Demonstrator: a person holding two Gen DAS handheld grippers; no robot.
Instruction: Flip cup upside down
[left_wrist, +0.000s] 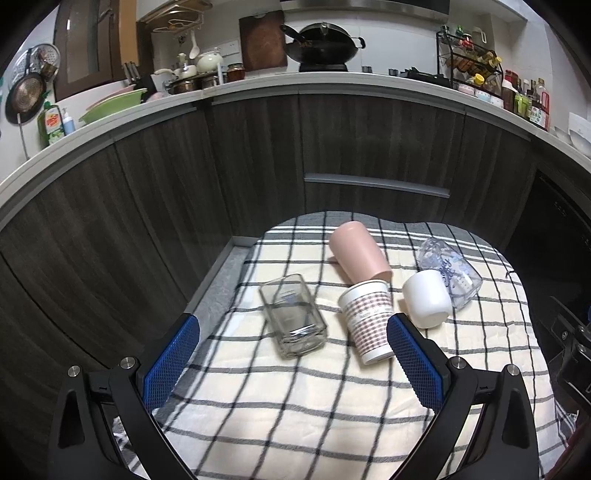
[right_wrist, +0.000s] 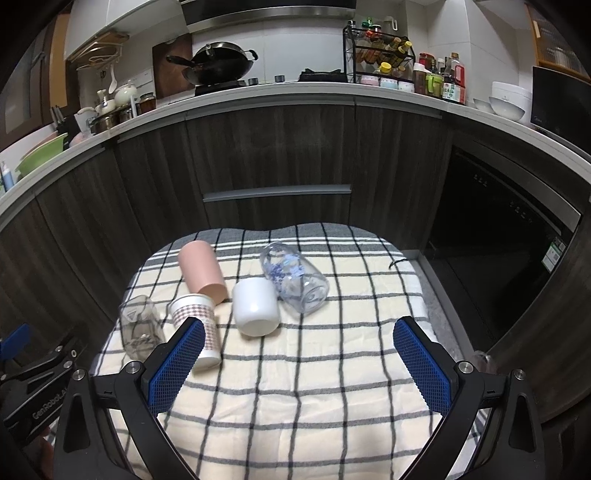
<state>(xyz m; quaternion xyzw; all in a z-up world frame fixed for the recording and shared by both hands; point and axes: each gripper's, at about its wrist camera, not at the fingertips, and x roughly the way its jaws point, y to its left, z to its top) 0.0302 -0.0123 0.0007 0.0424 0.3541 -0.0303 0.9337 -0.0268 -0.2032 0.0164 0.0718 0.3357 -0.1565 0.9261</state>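
**On the checked cloth, five cups lie tipped, all ahead of both open grippers**

On the desk, over the checked cloth (left_wrist: 295, 398), we see five cups lying on their sides, none yet turned mouth-down. In the left wrist view, our left hand-held gripper (left_wrist: 293, 341) has its blue pads spread wide apart and holds nothing. The square glass (left_wrist: 293, 319) lies straight ahead between those pads, its long axis running almost directly away from us. Just right of it lies the paper cup (left_wrist: 367, 323), close by the inner face of the right pad (left_wrist: 415, 354), though we cannot tell whether they touch.

Our right hand-held gripper (right_wrist: 299, 343) is likewise spread and empty. From it the white cup (right_wrist: 256, 306) lies ahead and a little left, flat base toward us, with the clear printed glass (right_wrist: 295, 282) touching or nearly touching its far right side. The pink cup (right_wrist: 203, 271) lies farther back, its mouth beside the paper cup's mouth.

We judge the left hand nearer the square glass and paper cup, the right nearer the white cup. Since each lies lengthwise toward us, a grasp across the body seems called for.
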